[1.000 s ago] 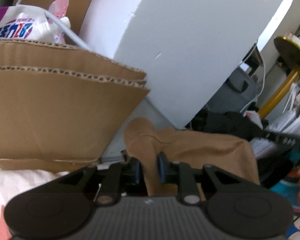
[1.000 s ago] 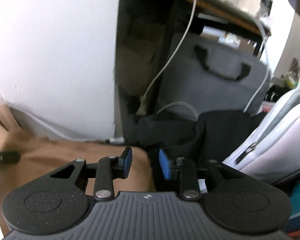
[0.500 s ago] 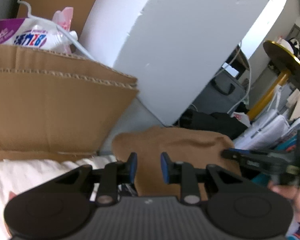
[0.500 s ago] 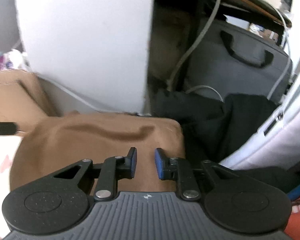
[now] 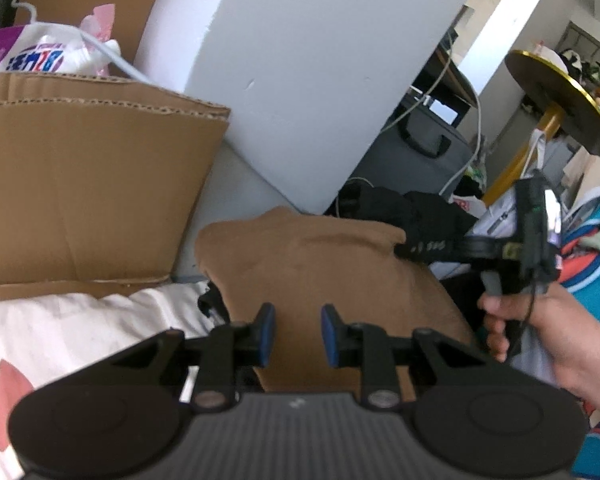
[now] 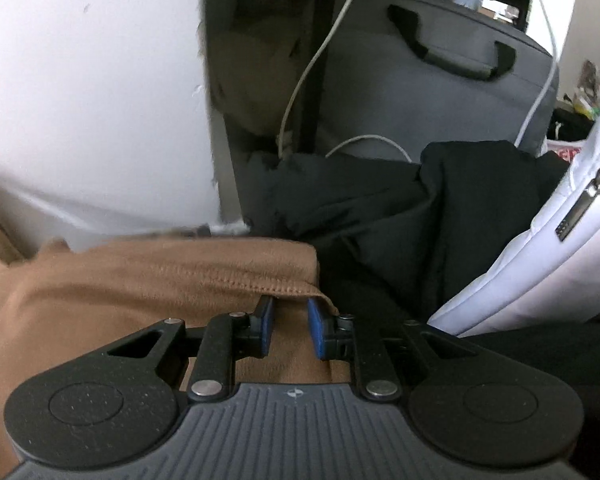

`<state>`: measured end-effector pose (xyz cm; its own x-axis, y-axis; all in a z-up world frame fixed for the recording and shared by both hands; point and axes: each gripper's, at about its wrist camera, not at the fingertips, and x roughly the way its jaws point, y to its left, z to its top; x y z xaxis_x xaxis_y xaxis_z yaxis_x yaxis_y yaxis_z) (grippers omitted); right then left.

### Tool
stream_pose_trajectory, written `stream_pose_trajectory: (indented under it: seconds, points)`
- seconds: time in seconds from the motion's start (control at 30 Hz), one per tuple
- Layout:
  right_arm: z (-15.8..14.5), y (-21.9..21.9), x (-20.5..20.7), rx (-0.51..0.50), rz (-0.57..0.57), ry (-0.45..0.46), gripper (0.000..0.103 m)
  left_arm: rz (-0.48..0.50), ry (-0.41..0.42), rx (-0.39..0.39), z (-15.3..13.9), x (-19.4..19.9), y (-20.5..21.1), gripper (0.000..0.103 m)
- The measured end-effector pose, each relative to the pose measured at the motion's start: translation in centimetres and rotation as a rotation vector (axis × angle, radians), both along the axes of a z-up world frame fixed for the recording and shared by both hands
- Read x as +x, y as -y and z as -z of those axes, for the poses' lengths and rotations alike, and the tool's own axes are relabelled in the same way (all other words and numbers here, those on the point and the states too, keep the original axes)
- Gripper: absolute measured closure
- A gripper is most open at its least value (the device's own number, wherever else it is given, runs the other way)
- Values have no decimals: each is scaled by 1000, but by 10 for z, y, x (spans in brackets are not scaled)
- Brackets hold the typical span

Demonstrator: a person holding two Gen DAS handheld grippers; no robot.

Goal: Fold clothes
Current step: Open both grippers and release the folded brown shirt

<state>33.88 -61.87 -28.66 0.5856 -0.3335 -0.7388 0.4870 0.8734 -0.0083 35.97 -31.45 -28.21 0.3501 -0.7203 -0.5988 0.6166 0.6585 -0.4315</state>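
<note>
A brown garment (image 5: pixel 320 272) lies folded in front of me, over a white cloth (image 5: pixel 60 332). My left gripper (image 5: pixel 296 334) hovers above its near part, open, with nothing between the blue pads (image 5: pixel 266 334). In the left wrist view a hand (image 5: pixel 560 332) holds my right gripper (image 5: pixel 404 246), whose tip meets the garment's far right corner. In the right wrist view the stitched hem of the brown garment (image 6: pixel 180 276) lies across the tips of my right gripper (image 6: pixel 291 328). A gap shows between its pads (image 6: pixel 316 332), which press on nothing.
A cardboard box (image 5: pixel 80 184) stands at the left and a white board (image 5: pixel 320 80) leans behind the garment. A black garment (image 6: pixel 380 208), a grey bag (image 6: pixel 440 80), cables and a white bag (image 6: pixel 560 240) crowd the right. A round gold-edged table (image 5: pixel 560 92) stands further right.
My left gripper let go of the raised brown fold and drew back; the garment now lies flat. My right gripper came down onto the garment's right corner, its jaws narrower than before.
</note>
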Motion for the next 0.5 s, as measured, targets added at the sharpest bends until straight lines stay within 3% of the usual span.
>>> stream_pose_trajectory:
  seconds: [0.13,0.27,0.43,0.5]
  points:
    - [-26,-11,-14,-25,-56,98,75,-10,3,-4,-4,-1,-1,76]
    - [-42,-23,-34,-7,-93,152,73,-25,-3,-3,-6,-7,-5,65]
    - [-41,-50,-65,-49,-178,144,73,-42,-33,-12,-2,-15,-8,61]
    - [-35,-62,-79,-74,-224,131,73,-52,-59,-10,3,-19,-9,50]
